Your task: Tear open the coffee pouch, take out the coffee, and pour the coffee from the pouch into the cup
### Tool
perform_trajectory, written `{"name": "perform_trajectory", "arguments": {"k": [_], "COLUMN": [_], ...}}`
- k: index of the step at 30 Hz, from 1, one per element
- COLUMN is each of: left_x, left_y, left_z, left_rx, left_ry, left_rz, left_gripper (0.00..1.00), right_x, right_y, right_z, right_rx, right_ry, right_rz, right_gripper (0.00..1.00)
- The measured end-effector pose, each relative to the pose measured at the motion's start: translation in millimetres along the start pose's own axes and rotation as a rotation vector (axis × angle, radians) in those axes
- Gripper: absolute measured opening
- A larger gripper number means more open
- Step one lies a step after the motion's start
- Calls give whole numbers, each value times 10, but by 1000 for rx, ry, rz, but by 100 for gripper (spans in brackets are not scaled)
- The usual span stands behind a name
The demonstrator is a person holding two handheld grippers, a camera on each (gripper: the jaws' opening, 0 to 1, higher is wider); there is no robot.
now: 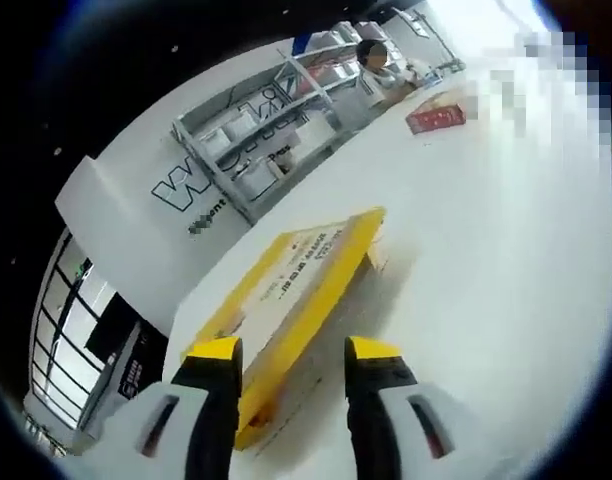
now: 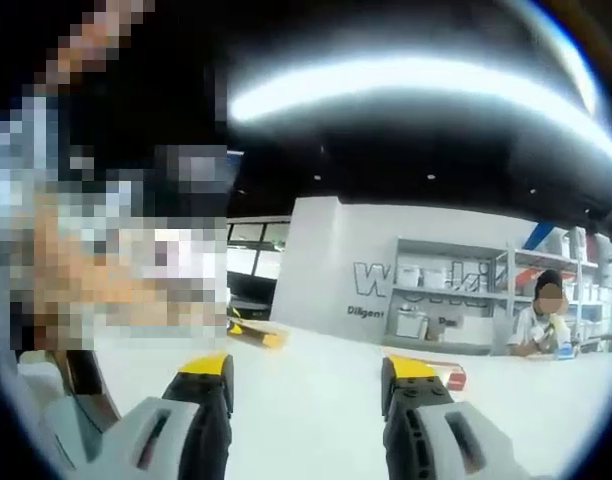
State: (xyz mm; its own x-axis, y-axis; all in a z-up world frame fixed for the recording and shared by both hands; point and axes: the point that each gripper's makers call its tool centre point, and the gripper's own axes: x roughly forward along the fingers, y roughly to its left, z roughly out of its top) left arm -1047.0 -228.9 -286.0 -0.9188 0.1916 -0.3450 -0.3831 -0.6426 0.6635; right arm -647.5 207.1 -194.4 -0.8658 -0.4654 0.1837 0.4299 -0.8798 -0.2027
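A: What does the left gripper view show?

B: The left claw (image 1: 289, 352) hangs over a white surface (image 1: 466, 270), its two yellow-tipped jaws spread wide and gripping nothing. Between and just beyond the jaws lies a flat yellow box (image 1: 296, 285) with a pale printed top, set at a slant near the surface's edge. No pouch or cup can be made out; whether the box holds the coffee, I cannot tell.

A: Anything farther off?

B: A red packet (image 1: 436, 117) lies well apart from the box, toward the far end of the surface. Past it a person (image 1: 376, 68) sits in front of grey shelves (image 1: 276, 120), beside a white wall with dark lettering (image 1: 226, 160).

A: And the right gripper view?

B: The right claw (image 2: 306, 385) is also wide open and empty, held above the same surface (image 2: 316, 400). A thin yellow thing (image 2: 254, 335), likely the box seen edge-on, lies at the far edge to the left. Something red (image 2: 454, 379) peeks out beside the right jaw. The seated person (image 2: 542, 320) and shelves (image 2: 456, 300) stand at the back right.
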Motion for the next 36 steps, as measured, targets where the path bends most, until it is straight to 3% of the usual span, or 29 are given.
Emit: {"name": "perform_trajectory", "arguments": {"k": [5, 8, 18, 22, 30, 36], "left_x": [158, 411, 779, 839, 738, 711], "left_y": [6, 67, 368, 366, 335, 272], "left_z": [3, -23, -102, -135, -98, 0], "left_rx": [114, 202, 238, 262, 316, 509], "left_ry": [17, 31, 34, 36, 42, 74], "left_rz": [-36, -65, -74, -81, -44, -7], "left_gripper": [40, 40, 32, 27, 18, 21], "right_x": [32, 45, 59, 64, 86, 98], "right_y": [-21, -34, -53, -56, -32, -23], "right_z": [-53, -97, -191, -225, -254, -280], "right_rx": [13, 14, 17, 25, 31, 35], "right_ry": [10, 22, 49, 56, 66, 71], "right_rz": [1, -1, -1, 1, 12, 17], "right_gripper": [60, 60, 58, 57, 57, 57]}}
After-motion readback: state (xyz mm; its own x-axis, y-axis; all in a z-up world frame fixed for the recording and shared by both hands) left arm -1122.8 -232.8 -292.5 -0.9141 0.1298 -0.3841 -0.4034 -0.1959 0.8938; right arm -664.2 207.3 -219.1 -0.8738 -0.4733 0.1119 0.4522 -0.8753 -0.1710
